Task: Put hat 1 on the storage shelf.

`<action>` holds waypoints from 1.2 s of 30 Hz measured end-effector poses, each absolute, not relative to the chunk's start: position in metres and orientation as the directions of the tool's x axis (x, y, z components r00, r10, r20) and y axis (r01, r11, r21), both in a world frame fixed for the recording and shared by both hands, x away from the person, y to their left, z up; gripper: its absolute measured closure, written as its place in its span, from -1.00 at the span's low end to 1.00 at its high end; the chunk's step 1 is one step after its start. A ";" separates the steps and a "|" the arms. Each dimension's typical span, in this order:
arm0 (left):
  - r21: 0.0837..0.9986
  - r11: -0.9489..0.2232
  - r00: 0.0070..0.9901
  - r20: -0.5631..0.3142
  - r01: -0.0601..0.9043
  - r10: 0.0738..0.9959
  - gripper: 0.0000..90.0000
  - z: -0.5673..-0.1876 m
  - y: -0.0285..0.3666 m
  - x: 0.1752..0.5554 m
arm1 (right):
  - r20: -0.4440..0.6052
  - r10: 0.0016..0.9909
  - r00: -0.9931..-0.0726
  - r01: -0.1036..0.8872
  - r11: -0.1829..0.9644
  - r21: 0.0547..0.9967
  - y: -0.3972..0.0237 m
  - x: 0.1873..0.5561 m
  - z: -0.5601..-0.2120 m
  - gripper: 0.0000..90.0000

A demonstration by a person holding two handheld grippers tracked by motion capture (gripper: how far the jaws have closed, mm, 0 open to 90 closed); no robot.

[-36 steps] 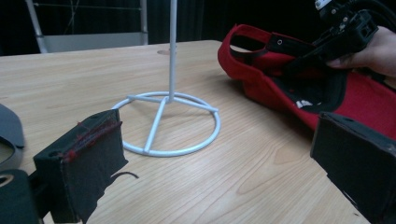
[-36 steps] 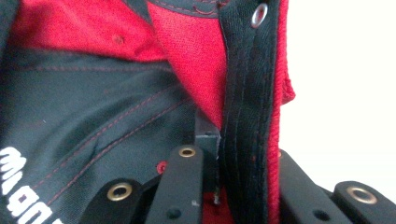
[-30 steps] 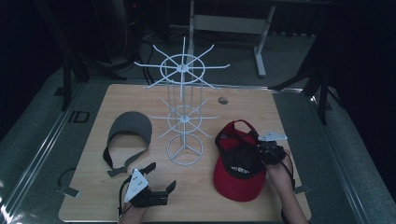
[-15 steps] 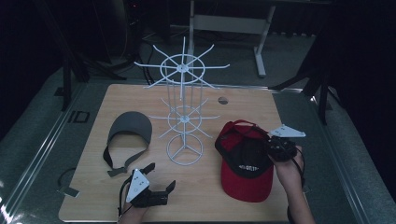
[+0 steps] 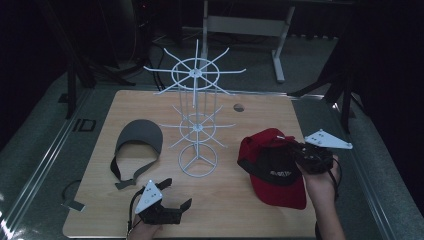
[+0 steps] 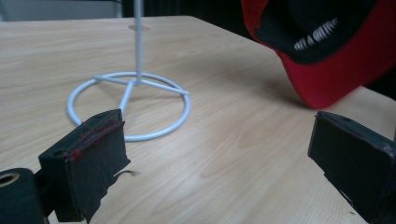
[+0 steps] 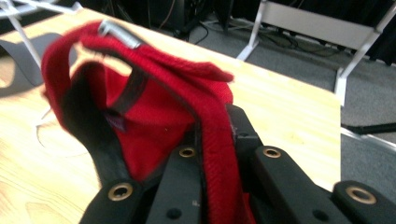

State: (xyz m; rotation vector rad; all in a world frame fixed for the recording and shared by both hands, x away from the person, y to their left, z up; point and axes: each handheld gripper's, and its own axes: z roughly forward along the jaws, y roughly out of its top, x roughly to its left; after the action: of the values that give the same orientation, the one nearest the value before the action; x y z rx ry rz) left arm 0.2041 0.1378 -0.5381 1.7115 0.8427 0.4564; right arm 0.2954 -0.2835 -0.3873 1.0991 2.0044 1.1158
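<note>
Near the table's (image 5: 250, 210) right edge your right gripper (image 5: 305, 159) pinched the red cap (image 5: 272, 167); at the front edge, your left gripper's (image 5: 172, 200) jaws stood spread.

Rack (image 5: 196, 120): we see it mid-table (image 5: 250, 210).
Visor (image 5: 137, 145): left of the rack.
Cap (image 5: 275, 167): right of the rack, in the right gripper (image 5: 300, 156).
Left gripper (image 5: 172, 195): front, near the visor.

From my screen: dim room, black backdrop all round, wooden table (image 5: 150, 100) on grey carpet (image 5: 395, 190), white desk frame (image 5: 260, 25) behind, dark stand legs (image 5: 335, 90) on the right, cables.
</note>
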 end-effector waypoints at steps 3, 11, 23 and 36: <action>0.952 -0.142 0.704 -0.096 0.271 0.704 -0.93 -0.534 0.137 0.202 | -0.104 0.867 -0.487 0.357 0.307 0.882 -0.283 0.292 -0.379 0.91; 0.957 -0.150 0.748 -0.092 0.249 0.657 -0.88 -0.520 0.132 0.207 | -0.122 0.863 -0.490 0.325 0.311 0.893 -0.283 0.285 -0.361 0.91; 0.977 -0.174 0.819 -0.002 0.124 0.574 -0.87 -0.472 0.109 0.211 | -0.137 0.831 -0.539 0.234 0.304 0.924 -0.275 0.260 -0.332 0.91; 0.979 -0.203 0.853 0.109 -0.003 0.510 -0.86 -0.417 0.072 0.222 | -0.122 0.786 -0.606 0.159 0.270 0.950 -0.272 0.234 -0.305 0.91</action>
State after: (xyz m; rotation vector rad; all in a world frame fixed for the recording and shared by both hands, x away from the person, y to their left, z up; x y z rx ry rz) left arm 0.2220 0.0725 -0.4167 1.7239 0.3925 0.4880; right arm 0.2345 -0.2719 -0.3050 0.8493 1.9465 1.3543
